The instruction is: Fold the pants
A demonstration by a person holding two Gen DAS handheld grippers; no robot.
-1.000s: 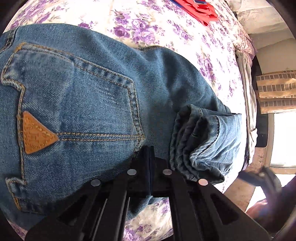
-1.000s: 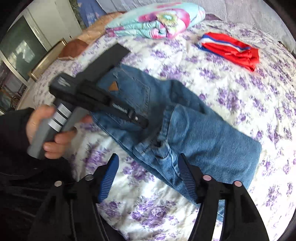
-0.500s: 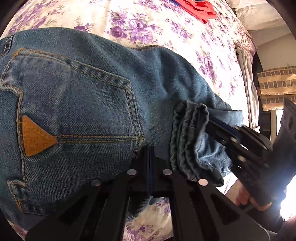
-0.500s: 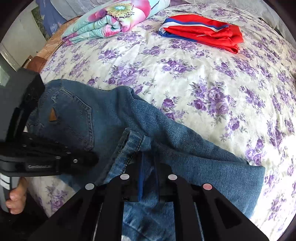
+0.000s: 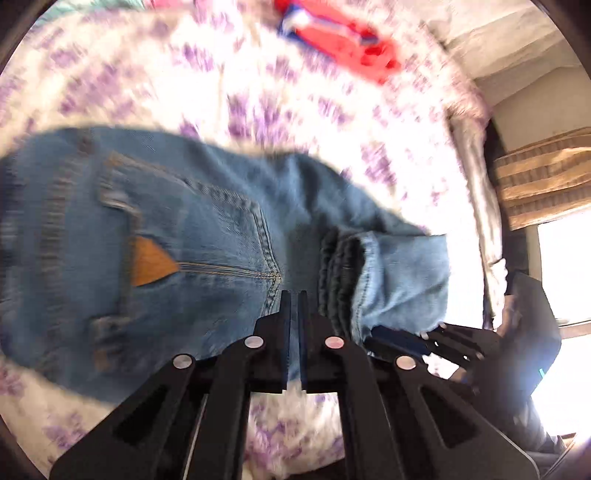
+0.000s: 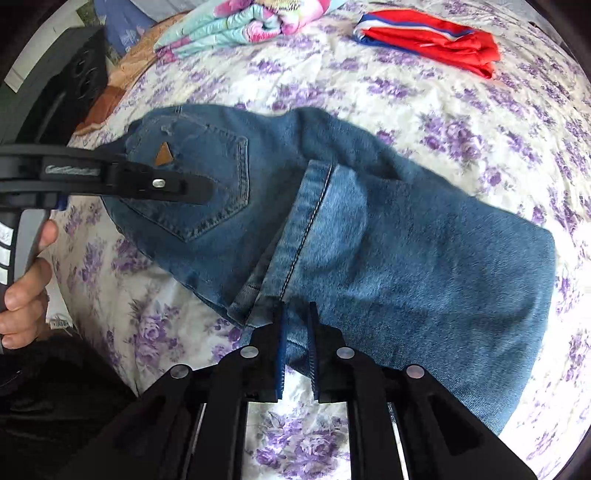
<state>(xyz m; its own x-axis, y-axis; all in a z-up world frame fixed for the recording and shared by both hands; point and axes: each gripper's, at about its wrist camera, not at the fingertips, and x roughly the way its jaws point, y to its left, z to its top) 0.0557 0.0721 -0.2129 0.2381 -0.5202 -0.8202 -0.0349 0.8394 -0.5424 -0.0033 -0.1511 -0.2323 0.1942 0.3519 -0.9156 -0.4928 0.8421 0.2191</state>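
Note:
Blue jeans [image 6: 369,236] lie on the flowered bed, the legs folded over so the hems [image 6: 295,236] rest below the back pocket with its tan patch [image 6: 163,154]. My right gripper [image 6: 295,314] is shut on the near edge of the folded leg by the hems. My left gripper [image 5: 292,299] is shut on the jeans' near edge below the pocket [image 5: 207,243]; it also shows in the right wrist view [image 6: 199,188]. The left wrist view is blurred.
Folded red shorts [image 6: 432,37] lie at the far side of the bed. A folded floral blanket [image 6: 240,18] lies at the far left. The flowered sheet [image 6: 424,92] stretches beyond the jeans. The bed's edge and a striped curtain [image 5: 546,177] are on the right.
Both grippers have pulled back and up with the denim in them. The jeans look smaller and shifted in the left view. The right gripper's hold has moved to the hem edge.

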